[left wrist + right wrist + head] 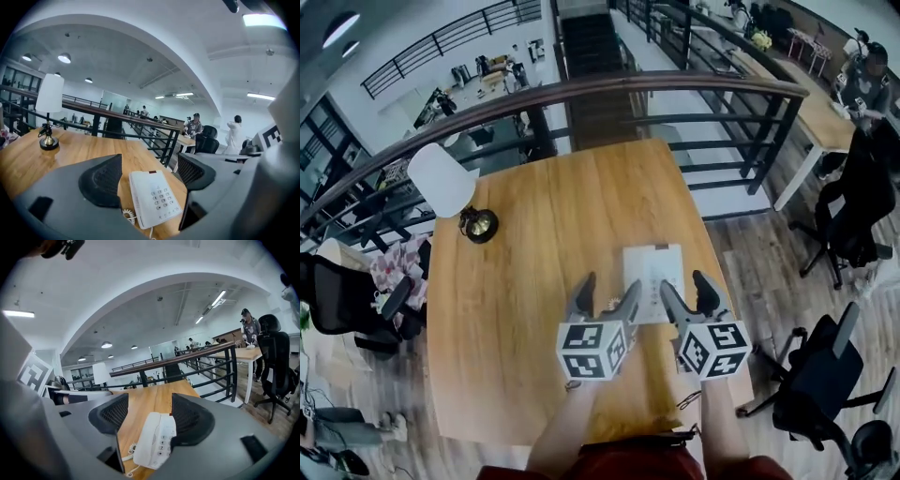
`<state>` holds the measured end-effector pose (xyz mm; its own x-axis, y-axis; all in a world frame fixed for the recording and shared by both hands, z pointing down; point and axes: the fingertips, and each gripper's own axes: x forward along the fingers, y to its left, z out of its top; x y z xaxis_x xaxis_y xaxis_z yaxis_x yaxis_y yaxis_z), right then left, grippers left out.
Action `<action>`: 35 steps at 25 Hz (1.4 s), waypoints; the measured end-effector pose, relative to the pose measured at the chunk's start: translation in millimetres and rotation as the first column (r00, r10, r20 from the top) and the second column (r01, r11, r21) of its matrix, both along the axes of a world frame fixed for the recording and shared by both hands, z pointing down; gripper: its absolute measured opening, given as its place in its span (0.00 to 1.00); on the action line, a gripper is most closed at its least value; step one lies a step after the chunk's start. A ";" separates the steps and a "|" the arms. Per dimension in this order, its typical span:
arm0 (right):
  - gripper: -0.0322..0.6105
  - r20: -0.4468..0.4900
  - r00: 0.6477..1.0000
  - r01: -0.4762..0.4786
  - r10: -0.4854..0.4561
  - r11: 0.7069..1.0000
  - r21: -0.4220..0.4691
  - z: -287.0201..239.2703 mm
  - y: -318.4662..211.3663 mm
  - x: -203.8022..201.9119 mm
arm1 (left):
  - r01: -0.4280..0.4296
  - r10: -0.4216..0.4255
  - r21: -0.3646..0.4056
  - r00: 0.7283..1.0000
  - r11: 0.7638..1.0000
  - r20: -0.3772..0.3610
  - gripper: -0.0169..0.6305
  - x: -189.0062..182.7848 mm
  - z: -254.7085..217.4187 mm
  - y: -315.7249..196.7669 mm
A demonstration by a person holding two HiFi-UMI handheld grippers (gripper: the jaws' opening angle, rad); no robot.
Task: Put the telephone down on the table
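A white telephone [652,274] lies flat on the wooden table [544,234], near its right front corner. Its keypad faces up and its coiled cord [128,215] trails at the near end. My left gripper [610,286] hovers over the phone's left edge with its jaws open and nothing between them. My right gripper [683,284] hovers over the right edge, also open and empty. In the left gripper view the telephone [154,199] shows beyond the open left gripper [147,173]. In the right gripper view the telephone [157,439] shows past the open right gripper [149,414].
A white-shaded lamp [442,178] on a brass base [478,225] stands at the table's far left. A dark railing [675,89] runs behind the table. Black office chairs [825,375] stand on the right, another [342,300] on the left. A person [865,80] sits at a far desk.
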<state>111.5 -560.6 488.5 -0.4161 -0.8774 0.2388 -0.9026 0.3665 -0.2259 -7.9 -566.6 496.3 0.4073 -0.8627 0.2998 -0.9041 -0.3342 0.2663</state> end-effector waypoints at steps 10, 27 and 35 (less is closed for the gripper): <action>0.48 -0.046 0.999 -0.021 0.030 0.983 0.181 -85.1 68.9 -26.7 | 0.006 -0.011 0.214 1.000 0.977 0.025 0.62 -32.4 -88.4 70.0; 0.48 -0.116 0.988 -0.051 0.101 0.926 0.374 -154.5 155.9 -73.2 | 0.035 -0.070 0.420 0.995 0.907 0.068 0.62 -89.1 -167.5 157.8; 0.48 -0.114 0.989 -0.037 0.089 0.918 0.395 -160.5 170.2 -81.6 | 0.039 -0.070 0.422 0.996 0.906 0.058 0.62 -93.3 -171.5 168.9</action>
<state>29.9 -390.4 328.0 -0.3458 -0.9348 -0.0809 -0.9382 0.3434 0.0420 -101.3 -397.7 324.8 0.3472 -0.9352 -0.0694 -0.9353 -0.3507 0.0473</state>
